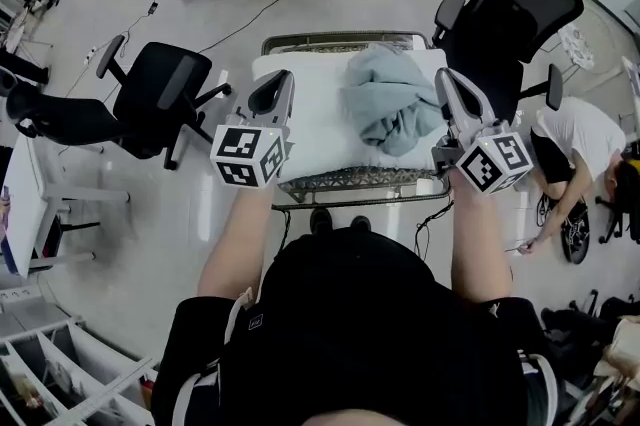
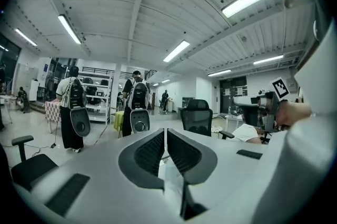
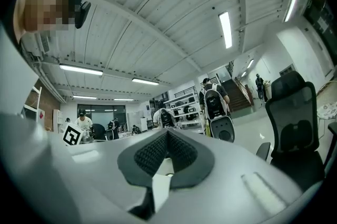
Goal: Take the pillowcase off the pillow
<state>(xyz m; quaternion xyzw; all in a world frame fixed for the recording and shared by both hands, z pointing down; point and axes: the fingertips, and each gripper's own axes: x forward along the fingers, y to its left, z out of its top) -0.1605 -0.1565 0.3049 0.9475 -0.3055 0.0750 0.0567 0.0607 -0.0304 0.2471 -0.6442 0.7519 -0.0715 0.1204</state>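
Observation:
A white pillow (image 1: 312,119) lies bare on a wire cart (image 1: 350,182) in the head view. The blue-grey pillowcase (image 1: 392,104) sits crumpled on the pillow's right half, apart from both grippers. My left gripper (image 1: 281,80) is held up over the cart's left side, jaws together with only a thin slit and nothing between them (image 2: 164,131). My right gripper (image 1: 446,77) is raised at the cart's right edge, beside the pillowcase, shut and empty (image 3: 167,133). Both gripper views look out over the room toward the ceiling, so neither shows the pillow.
A black office chair (image 1: 160,99) stands left of the cart, another (image 1: 525,4) at the back right. A person in a white shirt (image 1: 572,146) crouches on the floor at the right. A white desk (image 1: 25,194) is at the left. People stand beyond the cart.

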